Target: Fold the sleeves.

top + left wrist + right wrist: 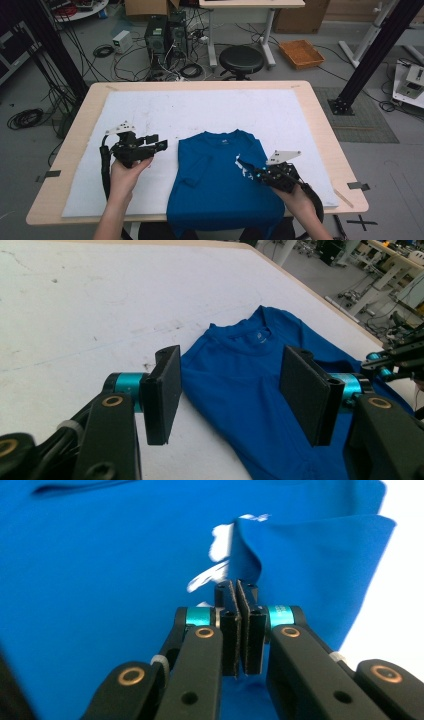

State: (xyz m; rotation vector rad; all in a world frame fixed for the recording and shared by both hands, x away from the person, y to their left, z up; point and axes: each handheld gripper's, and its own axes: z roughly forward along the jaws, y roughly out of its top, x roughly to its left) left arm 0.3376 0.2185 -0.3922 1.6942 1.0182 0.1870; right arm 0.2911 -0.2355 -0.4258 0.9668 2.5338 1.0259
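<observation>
A blue T-shirt (220, 185) lies front down on the white sheet (150, 115) that covers the tabletop (320, 115), near the middle of the near edge, its collar toward the far edge and its hem hanging over the near edge. Its right side is already turned inward, so a fold runs along that flank and a little white print shows at the flap's edge.

The right gripper (237, 592) is pressed closed at that fold, its pads together; in the right gripper view cloth rises just beyond the tips, but whether any fabric is pinched between the pads I cannot tell. The left gripper (161, 141) hangs above the sheet toward the left edge, clear of the shirt, its jaws standing wide apart with nothing between them.

The step in hand looks like folding the shirt's sides toward its middle. To do it well, the right gripper should take the edge of the flap, not the layers beneath, and lay it flat so the fold runs straight from shoulder to hem. The left gripper could then catch the left sleeve (192, 167), which lies partly tucked, and bring that side over to match, smoothing out wrinkles.

A small pale mark sits inside the collar (259, 335); it is too small to read, and the white print is too hidden to make out.
</observation>
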